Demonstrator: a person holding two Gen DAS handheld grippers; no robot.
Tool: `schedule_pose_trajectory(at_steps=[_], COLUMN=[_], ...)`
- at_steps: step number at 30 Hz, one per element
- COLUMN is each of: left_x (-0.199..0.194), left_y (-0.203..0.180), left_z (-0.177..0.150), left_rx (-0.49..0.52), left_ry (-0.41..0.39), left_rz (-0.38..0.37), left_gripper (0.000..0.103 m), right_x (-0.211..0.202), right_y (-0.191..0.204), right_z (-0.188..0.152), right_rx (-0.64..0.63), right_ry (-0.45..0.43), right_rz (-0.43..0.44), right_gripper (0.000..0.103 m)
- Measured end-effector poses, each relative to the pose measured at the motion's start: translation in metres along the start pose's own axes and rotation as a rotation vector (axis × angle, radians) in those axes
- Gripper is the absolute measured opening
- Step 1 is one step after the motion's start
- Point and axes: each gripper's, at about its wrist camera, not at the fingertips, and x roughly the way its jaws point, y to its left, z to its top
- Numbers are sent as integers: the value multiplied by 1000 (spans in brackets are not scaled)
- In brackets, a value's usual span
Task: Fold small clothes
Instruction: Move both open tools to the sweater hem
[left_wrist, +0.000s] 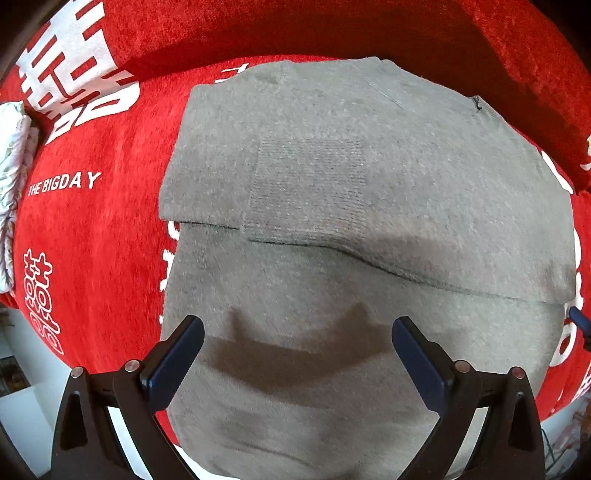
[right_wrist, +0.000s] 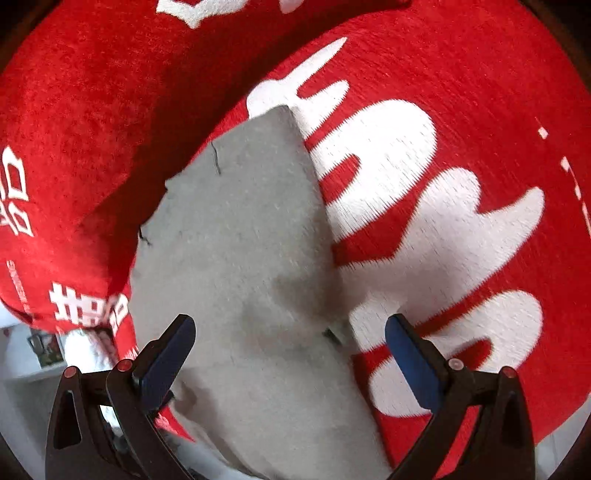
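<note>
The grey garment (left_wrist: 332, 206) already lies partly folded on the red blanket (left_wrist: 92, 229), further folds seemingly remaining, with both the left tool (left_wrist: 297, 332) and right tool (right_wrist: 290, 328) spread and empty above it.

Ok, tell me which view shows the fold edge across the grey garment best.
The left wrist view: the fold edge runs across the whole grey garment, sharp. The right wrist view shows the garment obliquely and motion-blurred, without a clear fold line.
</note>
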Motion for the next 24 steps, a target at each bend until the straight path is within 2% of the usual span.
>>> schedule_pose_trajectory(at_steps=[7, 17, 24], left_x=[-5, -6, -2], left_y=[-4, -6, -2], left_z=[-7, -22, -34], left_rx=[-3, -21, -26], left_ry=[-6, -6, 9], left_rz=[-6, -5, -18], left_gripper=[102, 102, 102], right_x=[-4, 12, 11], right_y=[11, 25, 21], right_z=[-16, -28, -38], right_rx=[-108, -184, -184], right_ry=[48, 102, 115], right_rz=[-67, -71, -65], right_gripper=[102, 102, 102])
